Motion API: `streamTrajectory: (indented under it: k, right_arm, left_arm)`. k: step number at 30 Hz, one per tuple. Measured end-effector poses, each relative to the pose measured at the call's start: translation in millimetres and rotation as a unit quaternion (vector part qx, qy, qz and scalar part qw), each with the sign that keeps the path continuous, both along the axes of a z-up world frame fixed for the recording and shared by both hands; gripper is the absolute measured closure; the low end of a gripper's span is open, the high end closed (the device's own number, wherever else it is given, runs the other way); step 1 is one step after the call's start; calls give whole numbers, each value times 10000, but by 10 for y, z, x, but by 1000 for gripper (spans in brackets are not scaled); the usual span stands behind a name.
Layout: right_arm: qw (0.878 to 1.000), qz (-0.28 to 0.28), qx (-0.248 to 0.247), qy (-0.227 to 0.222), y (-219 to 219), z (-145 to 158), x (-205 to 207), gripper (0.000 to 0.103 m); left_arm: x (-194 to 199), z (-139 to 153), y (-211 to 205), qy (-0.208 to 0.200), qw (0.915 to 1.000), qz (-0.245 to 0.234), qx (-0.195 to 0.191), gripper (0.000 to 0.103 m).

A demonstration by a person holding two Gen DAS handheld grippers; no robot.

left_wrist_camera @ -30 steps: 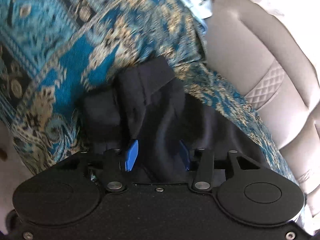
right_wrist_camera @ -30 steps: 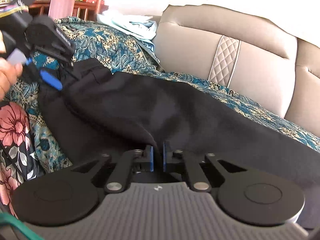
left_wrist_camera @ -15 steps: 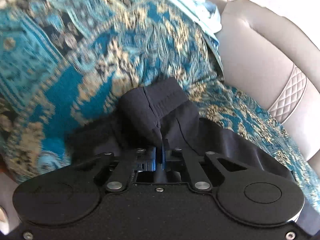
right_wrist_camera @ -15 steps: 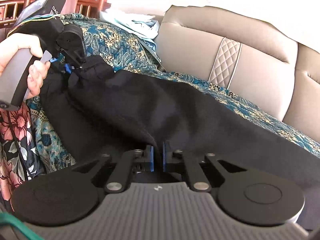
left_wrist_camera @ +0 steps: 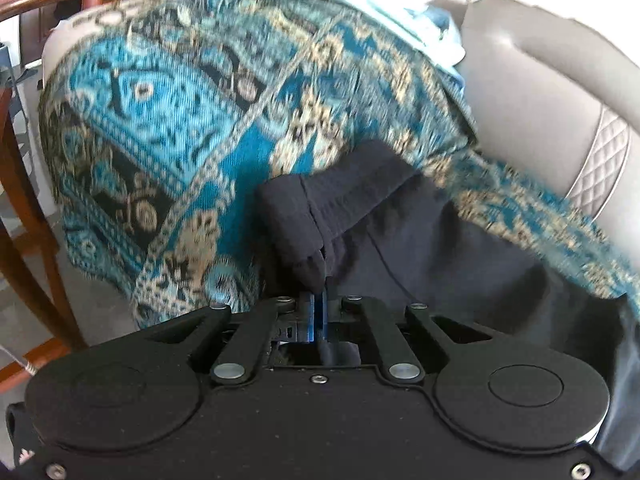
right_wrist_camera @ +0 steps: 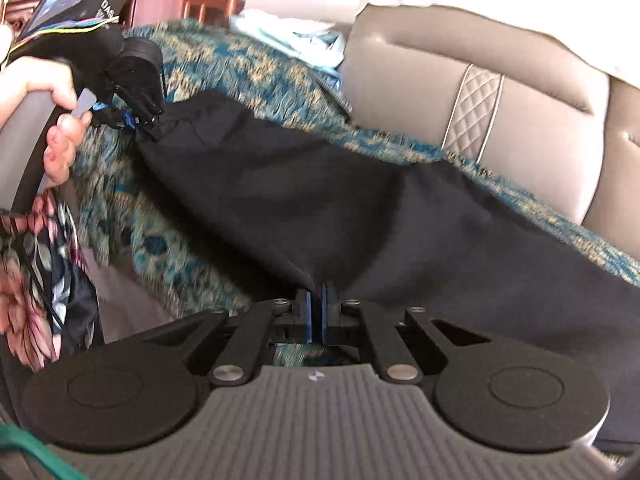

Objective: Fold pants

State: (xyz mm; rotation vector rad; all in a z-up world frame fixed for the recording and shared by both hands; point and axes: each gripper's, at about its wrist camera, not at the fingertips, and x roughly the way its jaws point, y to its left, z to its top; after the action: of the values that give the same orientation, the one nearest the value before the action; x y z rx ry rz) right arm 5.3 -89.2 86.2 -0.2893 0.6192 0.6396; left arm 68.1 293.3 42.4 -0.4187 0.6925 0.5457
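Observation:
Black pants (right_wrist_camera: pixel 320 200) lie stretched across a sofa covered by a blue patterned throw (left_wrist_camera: pixel 200 120). My left gripper (left_wrist_camera: pixel 319 300) is shut on the pants (left_wrist_camera: pixel 360 208) at a bunched corner of the waistband and holds it lifted off the throw. It also shows in the right wrist view (right_wrist_camera: pixel 134 122), at the upper left, pinching that same corner. My right gripper (right_wrist_camera: pixel 316 296) is shut on the near edge of the pants, further along the fabric. The cloth hangs taut between the two grippers.
The beige sofa back (right_wrist_camera: pixel 500 92) with a quilted strip rises behind the pants. Light blue folded clothes (left_wrist_camera: pixel 400 12) lie at the top of the throw. Wooden chair legs (left_wrist_camera: pixel 24 208) stand left of the sofa arm. A floral garment (right_wrist_camera: pixel 32 280) hangs at the left.
My left gripper closed on the waistband corner and lifted it up and back. My right gripper stayed shut on the near edge and rose a little, pulling the cloth taut.

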Motion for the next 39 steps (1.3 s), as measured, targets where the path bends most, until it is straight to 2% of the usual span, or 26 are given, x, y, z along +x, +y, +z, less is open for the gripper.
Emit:
streamTrajectory:
  k: [6,7,8,10,12,13,18,22,25,27,30,32,34,36,37,39]
  right_arm:
    - [10000,53,-55,26,10,-39,-10,94]
    - [10000,51,-69,20,9,-39,-8,81]
    - [10000,56,-82,9,3,-37,-3,74]
    - [9999,72,-87,-5,-21,-38,-13,54]
    - [9999,28,-125,-9,-55,-52,-9,46]
    - [9999,15,-129,-3,-80,-60,-5,45]
    - [9994,-134,-275,-175,-251,-81,-13,42]
    - [9987,-394,-254,-176,-432,-77,8,37]
    - [9980,-566,-212,-160,-546,-75,22,33]
    - [9976,-642,-211,-169,-608,-74,29,32]
    - [9964,-791,-223,-200,-694,-67,39,32]
    - [9952,-940,-203,-193,-758,-62,54,31]
    - [9939,-1080,-164,-167,-823,-61,70,31]
    - [9924,-1219,-127,-145,-886,-63,88,31]
    - [9916,-1279,-107,-132,-910,-64,96,30]
    - [9900,-1408,-43,-103,-974,-72,106,30]
  left_arm:
    - [88,-51,-113,250,9992,-25,300,94]
    - [100,-44,-124,278,9992,-20,302,92]
    - [103,-35,-129,281,9993,-29,257,89]
    - [78,0,-140,195,9997,-61,127,70]
    - [49,68,-164,42,9999,-86,92,61]
    - [29,111,-193,-8,9998,-62,179,56]
    - [-61,347,-365,-267,9963,-65,816,50]
    - [-22,514,-562,-435,9927,-529,998,50]
    - [98,584,-800,-555,9861,-1233,966,52]
    - [221,617,-995,-588,9787,-1826,737,54]
    - [484,647,-1304,-524,9616,-2672,344,58]
    - [704,637,-1542,-436,9504,-3073,203,60]
    - [913,591,-1778,-253,9420,-3343,117,65]
    - [1139,552,-1973,26,9340,-3571,-137,66]
    - [1255,527,-2054,162,9319,-3609,-323,67]
    - [1449,482,-2179,420,9340,-3503,-566,67]
